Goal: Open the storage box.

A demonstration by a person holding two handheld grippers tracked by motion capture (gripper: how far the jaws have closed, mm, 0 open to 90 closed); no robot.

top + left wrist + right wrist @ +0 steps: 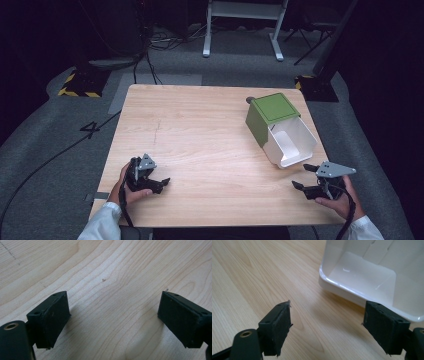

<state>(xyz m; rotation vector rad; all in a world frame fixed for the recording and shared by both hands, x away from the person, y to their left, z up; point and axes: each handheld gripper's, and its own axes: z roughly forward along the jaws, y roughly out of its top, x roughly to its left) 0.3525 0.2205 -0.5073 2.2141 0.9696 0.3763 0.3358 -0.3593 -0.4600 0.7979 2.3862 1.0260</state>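
A green-and-white bin (280, 129) lies tipped on its side at the right of the wooden table (200, 135), its white open mouth (372, 277) facing the near right corner. My right gripper (304, 177) rests near the table's front right edge, just in front of that mouth, open and empty; its right jaw sits close to the bin's rim. My left gripper (160, 181) lies at the front left, open with nothing between its pads (50, 317), pointing right over bare wood.
A small dark round object (249, 100) sits behind the bin near the far edge. White desk legs (240, 30), cables and yellow-black marked bases (82, 82) stand on the grey floor beyond the table.
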